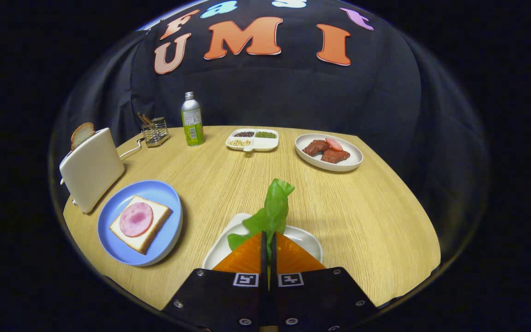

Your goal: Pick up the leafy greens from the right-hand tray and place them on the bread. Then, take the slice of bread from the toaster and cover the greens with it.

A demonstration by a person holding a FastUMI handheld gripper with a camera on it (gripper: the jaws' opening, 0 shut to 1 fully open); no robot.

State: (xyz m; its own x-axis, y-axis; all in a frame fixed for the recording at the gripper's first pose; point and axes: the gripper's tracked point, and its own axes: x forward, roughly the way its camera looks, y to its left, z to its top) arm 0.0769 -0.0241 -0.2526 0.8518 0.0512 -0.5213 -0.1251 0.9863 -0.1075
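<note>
Crinkled leafy greens (272,210) pinched upright between the gripper (268,242) fingers.

I see bright green leafy greens (272,207) over a white tray (309,240), a blue plate (166,193), pink ham (136,219), a cream toaster (91,168), and the pale wood-grain surface (362,207).

Staged kitchen booth, wooden table (339,207), toaster (91,168), plated food (black cloth wall behind)
</note>
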